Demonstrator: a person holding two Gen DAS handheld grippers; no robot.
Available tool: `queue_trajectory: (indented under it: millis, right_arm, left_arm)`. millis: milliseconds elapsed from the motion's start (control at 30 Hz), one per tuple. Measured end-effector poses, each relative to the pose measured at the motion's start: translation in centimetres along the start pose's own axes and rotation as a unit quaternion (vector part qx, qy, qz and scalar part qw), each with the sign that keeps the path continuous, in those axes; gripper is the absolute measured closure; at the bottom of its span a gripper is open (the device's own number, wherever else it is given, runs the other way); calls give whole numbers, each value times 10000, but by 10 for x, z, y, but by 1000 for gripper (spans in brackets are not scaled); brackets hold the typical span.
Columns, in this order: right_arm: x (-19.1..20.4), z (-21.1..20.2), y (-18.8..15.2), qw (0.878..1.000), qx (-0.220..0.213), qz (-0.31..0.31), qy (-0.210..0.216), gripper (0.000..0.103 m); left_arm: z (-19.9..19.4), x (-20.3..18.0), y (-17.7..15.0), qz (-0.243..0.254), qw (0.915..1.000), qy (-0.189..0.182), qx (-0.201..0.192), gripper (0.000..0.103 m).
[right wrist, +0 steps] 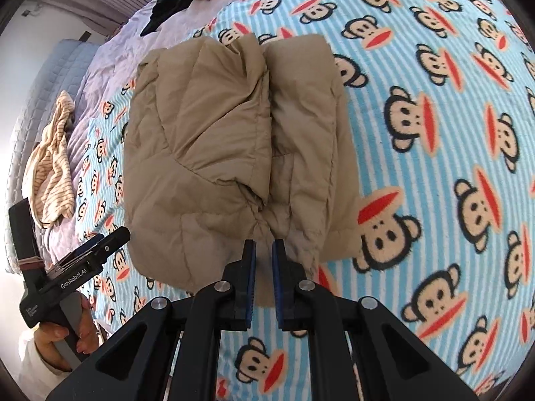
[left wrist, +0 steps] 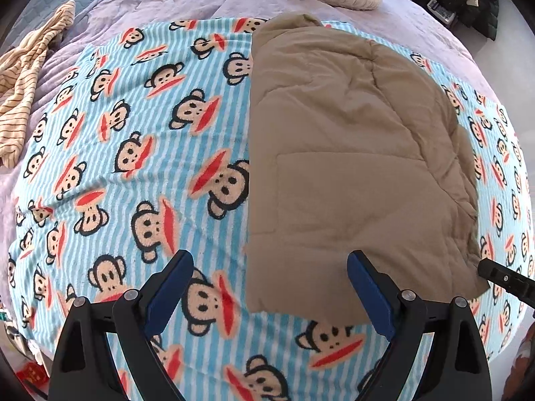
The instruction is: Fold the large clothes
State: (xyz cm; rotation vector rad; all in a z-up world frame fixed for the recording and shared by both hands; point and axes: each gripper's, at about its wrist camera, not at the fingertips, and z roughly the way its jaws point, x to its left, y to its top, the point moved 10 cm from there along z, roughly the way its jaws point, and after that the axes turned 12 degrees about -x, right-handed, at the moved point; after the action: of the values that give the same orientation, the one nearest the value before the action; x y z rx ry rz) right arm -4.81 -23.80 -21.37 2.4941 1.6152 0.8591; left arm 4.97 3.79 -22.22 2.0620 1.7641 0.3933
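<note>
Padded tan jacket [right wrist: 234, 153] lies folded lengthwise on the monkey-print blanket [right wrist: 434, 167] over the bed, long axis running 12 to 6 o'clock. Right gripper [right wrist: 264, 250] hovers nearly clenched, empty, at its 6 o'clock hem; left gripper [left wrist: 271, 264] spread, straddling the hem's left corner.

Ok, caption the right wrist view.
Nearly shut right gripper above folded tan puffer jacket on monkey-print blanket.
</note>
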Motion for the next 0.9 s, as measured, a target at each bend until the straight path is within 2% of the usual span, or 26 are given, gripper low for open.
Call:
queue_trajectory:
  millis: [267,467,633,667,833,900]
  right_arm:
    - [9,-16,-15,9998,-5,164,-127,92]
    - [24,-22,-23,9995,-77,184,-234,92]
    - [33,-28,-27,9993,-142,135,-319,92]
    - [35,-28,-28,9993,-153,125,-329,92]
    - [42,-34,-30,9992,-187,102,-339,92]
    - [44,-37,-31,9990,-242,78,-362,92]
  left_arm:
    - [-25,-2,-4,324,9993,-99,-155,9]
    - [-37,0,-11,411,9989,-190,-106,9]
    - [-46,2,-10,525,9981,-233,-215,7]
    - [-47,2,-10,541,9980,-224,-222,0]
    - [-51,6,-10,535,9982,-134,-237,0]
    - [-53,9,-9,592,9979,9,-281,0]
